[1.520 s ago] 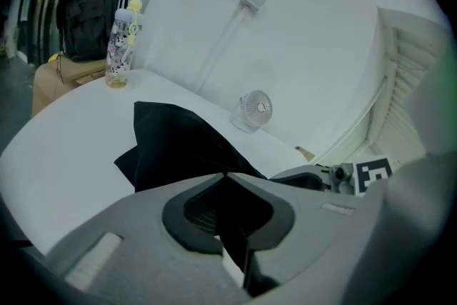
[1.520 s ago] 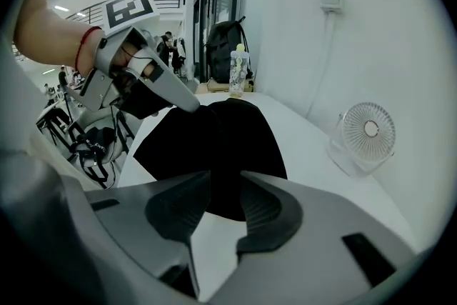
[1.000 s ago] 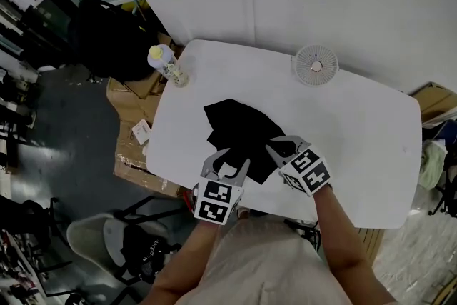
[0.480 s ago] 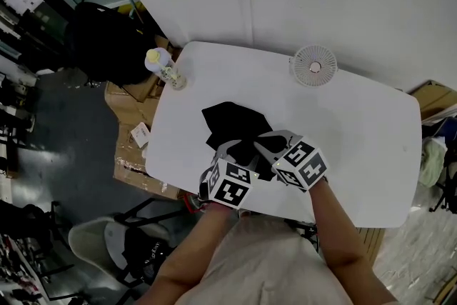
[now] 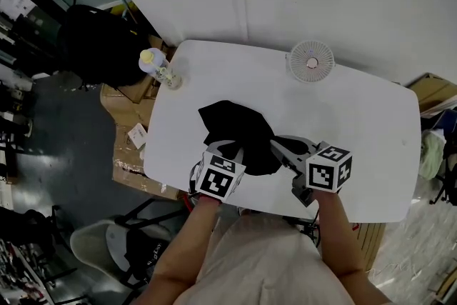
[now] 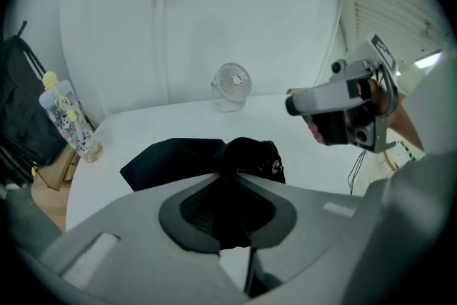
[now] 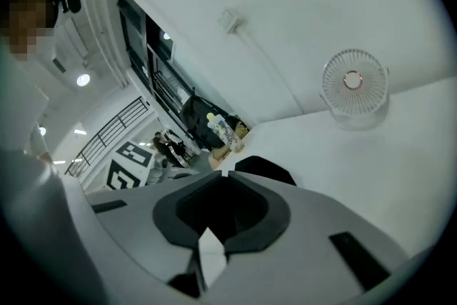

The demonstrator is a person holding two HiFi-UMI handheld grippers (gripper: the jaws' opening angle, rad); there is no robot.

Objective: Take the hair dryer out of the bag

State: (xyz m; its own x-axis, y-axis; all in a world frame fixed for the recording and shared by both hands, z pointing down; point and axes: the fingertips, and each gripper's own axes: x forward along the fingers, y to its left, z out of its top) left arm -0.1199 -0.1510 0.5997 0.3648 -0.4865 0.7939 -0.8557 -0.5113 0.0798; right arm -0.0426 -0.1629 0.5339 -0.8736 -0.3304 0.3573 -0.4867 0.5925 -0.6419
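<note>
- My left gripper (image 6: 218,176) is clamped on the near edge of the black bag (image 5: 235,126).
- My right gripper (image 7: 224,173) is closed and empty, beside the bag's right edge.
- The bag lies on the bench (image 5: 360,126), with a fan (image 5: 311,62) beyond.

No words, numbers or brand names can be read anywhere. The only clear printed marks are square black-and-white coded patterns, one on each visible face of the marker cube (image 5: 218,182) on the left gripper (image 5: 227,152) and of the marker cube (image 5: 330,171) on the right gripper (image 5: 277,146). They are blocky shapes, not letters. A clear bottle (image 6: 68,118) at the table's corner has small dark printed figures, too small to read. A white tag (image 5: 136,133) on a cardboard box below the table has illegible print.
</note>
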